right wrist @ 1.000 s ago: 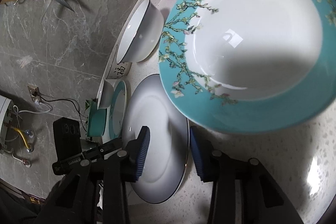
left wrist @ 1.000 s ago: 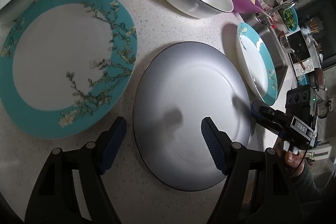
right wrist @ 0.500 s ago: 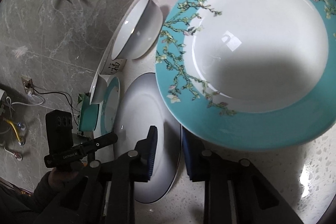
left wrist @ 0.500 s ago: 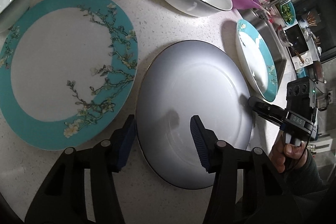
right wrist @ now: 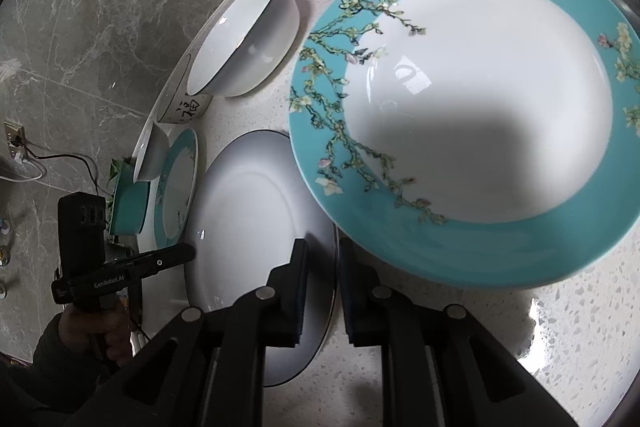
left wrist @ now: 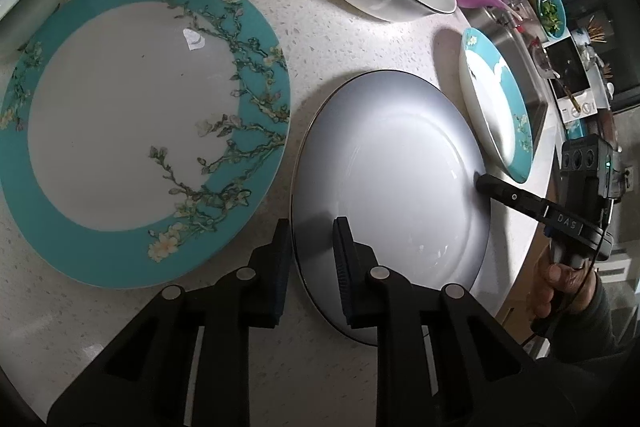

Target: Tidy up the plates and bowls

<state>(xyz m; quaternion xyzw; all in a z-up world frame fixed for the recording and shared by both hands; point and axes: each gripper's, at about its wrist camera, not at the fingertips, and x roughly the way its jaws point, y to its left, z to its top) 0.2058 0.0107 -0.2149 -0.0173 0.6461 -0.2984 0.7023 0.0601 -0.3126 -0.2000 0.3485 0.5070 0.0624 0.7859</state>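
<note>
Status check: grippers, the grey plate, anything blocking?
Left gripper, right gripper closing on grey plate rim, opposite sides. Plate flat. Teal plates flank it.

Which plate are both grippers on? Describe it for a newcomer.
On the speckled white countertop, between the large teal blossom plate and a smaller teal one, lies the plain white plate. It alone is undecorated, with only a thin dark rim.

plain plate (left wrist: 392, 187) lies on the counter (left wrist: 320, 39) between two blossom plates (left wrist: 136, 131).
</note>
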